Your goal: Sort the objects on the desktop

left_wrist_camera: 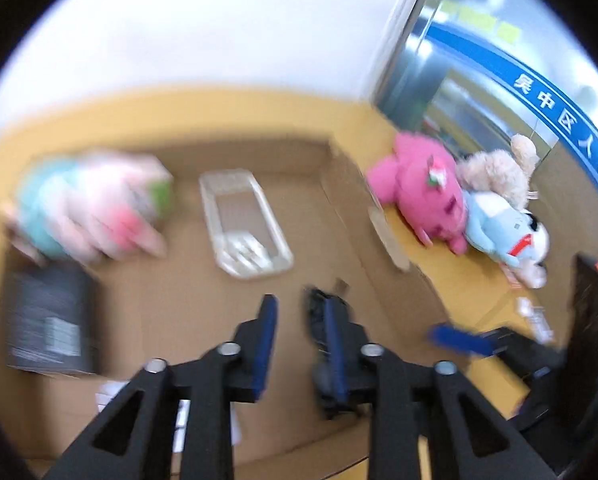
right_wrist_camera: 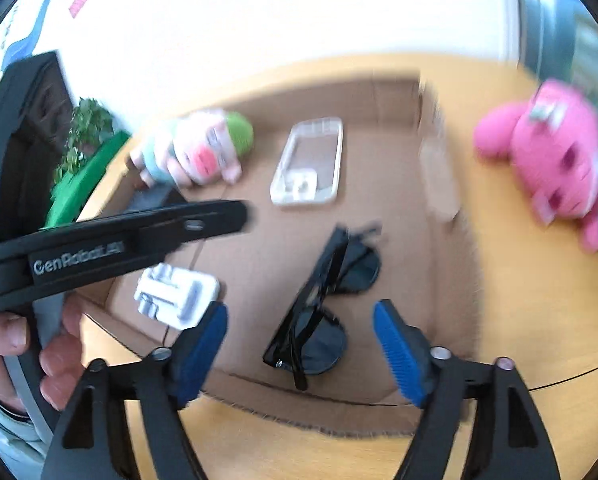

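Black sunglasses [right_wrist_camera: 323, 304] lie in an open cardboard box [right_wrist_camera: 399, 96], folded, between and just beyond my right gripper's [right_wrist_camera: 301, 336] open blue fingers. A clear phone case [right_wrist_camera: 311, 160] lies farther back in the box, also in the left wrist view [left_wrist_camera: 243, 220]. A pig plush with a green hat [right_wrist_camera: 199, 148] lies at the box's back left. My left gripper [left_wrist_camera: 299, 336] is open and empty over the box floor, with the sunglasses [left_wrist_camera: 319, 336] partly hidden behind its right finger. Its body shows in the right wrist view [right_wrist_camera: 111, 248].
A pink plush [left_wrist_camera: 423, 192], a beige plush [left_wrist_camera: 495, 172] and a blue-white plush [left_wrist_camera: 507, 236] lie on the yellow table [left_wrist_camera: 459, 280] right of the box. A dark box [left_wrist_camera: 47, 320] and a white packet [right_wrist_camera: 175, 292] lie in the cardboard box. A green plant [right_wrist_camera: 83, 144] stands left.
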Motion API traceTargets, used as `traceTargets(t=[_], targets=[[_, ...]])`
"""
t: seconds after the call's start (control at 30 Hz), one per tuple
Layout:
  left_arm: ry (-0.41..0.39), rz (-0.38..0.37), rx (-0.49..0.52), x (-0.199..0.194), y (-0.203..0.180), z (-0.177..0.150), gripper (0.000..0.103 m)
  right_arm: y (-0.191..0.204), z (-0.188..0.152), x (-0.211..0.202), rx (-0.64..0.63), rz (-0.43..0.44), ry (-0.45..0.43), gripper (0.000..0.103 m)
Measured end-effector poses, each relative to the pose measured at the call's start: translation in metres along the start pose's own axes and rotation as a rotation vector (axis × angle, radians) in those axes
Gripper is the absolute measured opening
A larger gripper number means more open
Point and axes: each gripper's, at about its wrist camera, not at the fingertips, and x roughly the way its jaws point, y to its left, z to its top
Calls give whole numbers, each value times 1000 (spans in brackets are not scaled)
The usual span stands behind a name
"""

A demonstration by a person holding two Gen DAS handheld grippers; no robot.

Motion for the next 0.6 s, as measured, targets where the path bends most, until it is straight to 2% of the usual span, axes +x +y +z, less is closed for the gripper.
traceTargets(t=[0.03,0.1,0.17,0.27,0.33,0.47,0.6], targets=[[-61,26,14,-17,2,-3,46,5,-2,-13,-16,-22,-55,88],[-208,79,29,-57,13,-15,71,16,-10,-37,-39,-69,-165,103],[-341,139,28,-89,25,-31,80,27,-19,-52,-62,-96,-251,103],[-451,235,40,-109,38,-58,80,50,-33,-52,-111,-110,-349,103],[-460,288,33,-107,45,-70,80,64,-46,-41,-139,-114,-389,103],[-412,366,-14,-80,67,-100,80,79,-66,-23,-159,-143,-422,103],[-371,417,-24,-57,77,-121,80,74,-78,-2,-156,-188,-446,103]])
